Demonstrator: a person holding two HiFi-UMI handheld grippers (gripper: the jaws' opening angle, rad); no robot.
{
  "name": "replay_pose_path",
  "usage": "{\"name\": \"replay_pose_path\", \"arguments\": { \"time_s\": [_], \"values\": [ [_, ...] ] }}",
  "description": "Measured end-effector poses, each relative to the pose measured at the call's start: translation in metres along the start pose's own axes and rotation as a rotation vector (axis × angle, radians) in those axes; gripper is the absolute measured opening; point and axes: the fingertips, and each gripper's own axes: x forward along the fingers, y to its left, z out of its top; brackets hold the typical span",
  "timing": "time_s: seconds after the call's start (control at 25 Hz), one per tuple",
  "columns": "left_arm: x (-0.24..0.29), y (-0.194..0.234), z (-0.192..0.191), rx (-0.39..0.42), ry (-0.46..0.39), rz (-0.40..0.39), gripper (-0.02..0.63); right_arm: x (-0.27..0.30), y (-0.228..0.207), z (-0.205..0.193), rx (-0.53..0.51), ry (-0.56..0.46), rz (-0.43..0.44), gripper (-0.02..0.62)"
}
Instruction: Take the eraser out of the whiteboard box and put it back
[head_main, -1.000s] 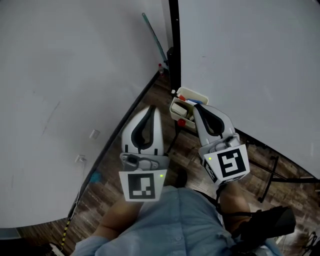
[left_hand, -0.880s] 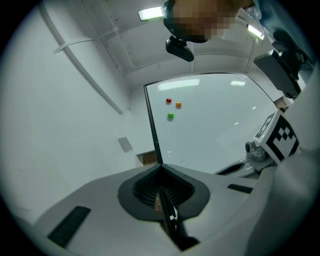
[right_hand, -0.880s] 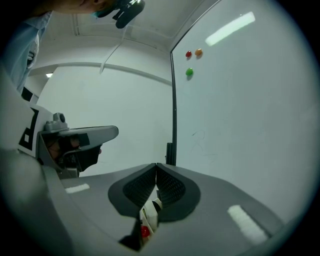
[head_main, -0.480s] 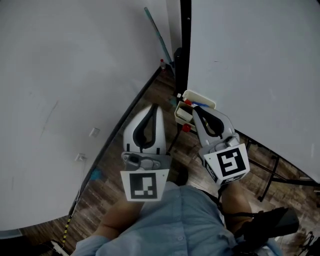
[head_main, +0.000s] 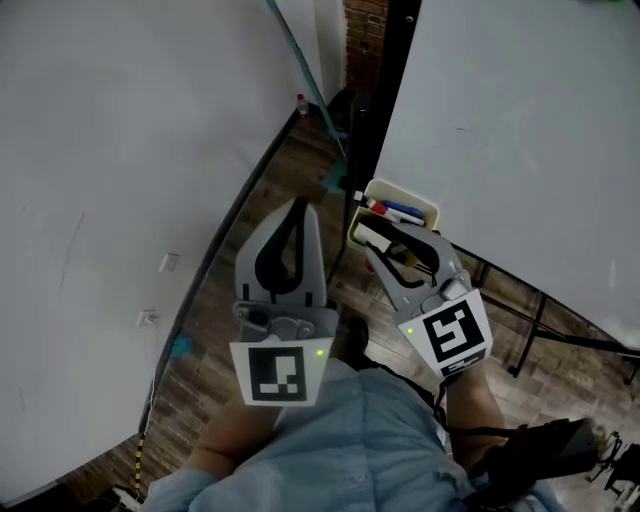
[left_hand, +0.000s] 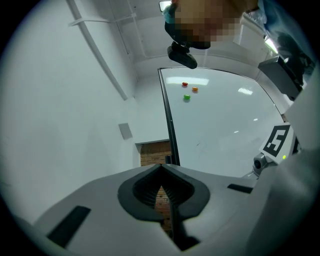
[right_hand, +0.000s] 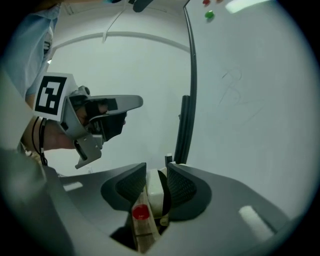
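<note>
A white box (head_main: 425, 209) hangs at the whiteboard's lower corner, with a red and a blue marker (head_main: 392, 210) in it. My right gripper (head_main: 384, 236) reaches down into the box. Its jaws are opening and stand apart. In the right gripper view the white eraser (right_hand: 154, 190) with its dark felt side shows between the fingers (right_hand: 126, 186), next to a red-capped marker (right_hand: 140, 212). I see no pad pressing on it. My left gripper (head_main: 299, 207) hovers left of the box, shut and empty, and also shows in the right gripper view (right_hand: 134, 103).
The whiteboard (head_main: 520, 120) fills the right, on a black stand post (head_main: 388, 90) with legs (head_main: 530, 335) over the wood floor. A white wall (head_main: 120, 180) runs along the left. Coloured magnets (left_hand: 187, 91) stick high on the board.
My right gripper has dropped toward the box and its jaws, shut before, now stand apart. The left gripper shifted slightly lower and stays shut.
</note>
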Motion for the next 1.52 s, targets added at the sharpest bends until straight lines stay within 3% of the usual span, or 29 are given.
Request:
{"name": "replay_pose_path", "arguments": {
  "time_s": [0.48, 0.8, 1.0, 1.24, 1.52],
  "values": [
    [0.024, 0.005, -0.019, -0.032, 0.036, -0.091, 0.005, 0.02, 0.004, -0.02, -0.087, 0.181, -0.088, 0.129],
    [0.031, 0.008, -0.02, -0.036, 0.031, -0.114, 0.005, 0.02, 0.001, -0.02, -0.157, 0.2, -0.14, 0.133],
    [0.032, 0.007, -0.02, -0.035, 0.03, -0.117, 0.005, 0.026, 0.002, -0.028, -0.205, 0.235, -0.161, 0.169],
    [0.024, 0.002, -0.017, -0.028, 0.027, -0.113, 0.005, 0.026, -0.001, -0.026, -0.159, 0.218, -0.167, 0.129],
    [0.006, 0.0, -0.004, -0.005, 0.016, -0.084, 0.005, 0.009, -0.004, -0.005, -0.11, 0.127, -0.184, 0.123]
  ]
}}
